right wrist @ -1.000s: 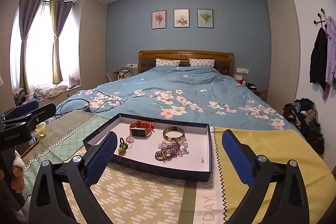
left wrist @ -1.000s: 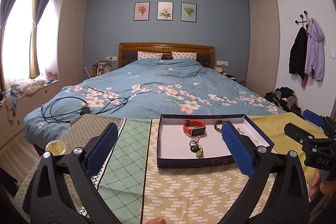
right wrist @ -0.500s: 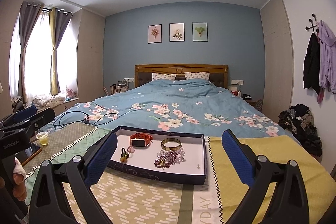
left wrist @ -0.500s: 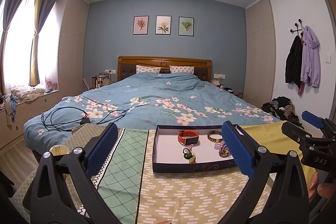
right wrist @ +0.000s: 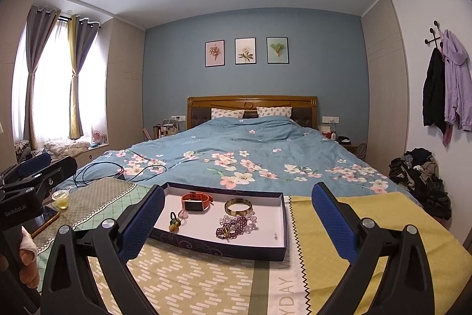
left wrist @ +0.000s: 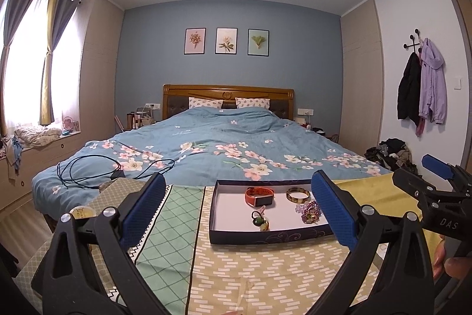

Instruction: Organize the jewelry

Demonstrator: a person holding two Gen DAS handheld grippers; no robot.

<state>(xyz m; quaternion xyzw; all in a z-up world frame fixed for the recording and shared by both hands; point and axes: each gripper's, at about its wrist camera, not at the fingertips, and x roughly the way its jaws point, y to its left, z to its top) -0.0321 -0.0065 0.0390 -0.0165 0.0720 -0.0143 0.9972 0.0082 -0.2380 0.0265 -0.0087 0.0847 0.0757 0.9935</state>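
A dark blue tray (left wrist: 265, 236) (right wrist: 224, 248) with a white floor lies on the patterned cloth. In it are an orange watch (left wrist: 259, 196) (right wrist: 196, 201), a gold bangle (left wrist: 298, 194) (right wrist: 238, 206), purple beads (left wrist: 308, 210) (right wrist: 233, 226) and a small green and yellow hair tie (left wrist: 259, 222) (right wrist: 174, 222). My left gripper (left wrist: 239, 214) is open and empty, well back from the tray. My right gripper (right wrist: 239, 222) is open and empty, also back from it. Each gripper shows at the edge of the other's view, the right one (left wrist: 436, 164) and the left one (right wrist: 32, 164).
A small cup of yellow liquid (left wrist: 81, 211) (right wrist: 60, 198) and a phone (right wrist: 44, 219) lie at the cloth's left. A black cable (left wrist: 97, 170) lies on the blue floral bed (left wrist: 224, 143). Clothes are piled on the floor at right (right wrist: 419, 179).
Both grippers have drawn back and tilted up, so the tray looks smaller and lower and the ceiling lamp has come into view. The jaws stayed open and the jewelry did not move.
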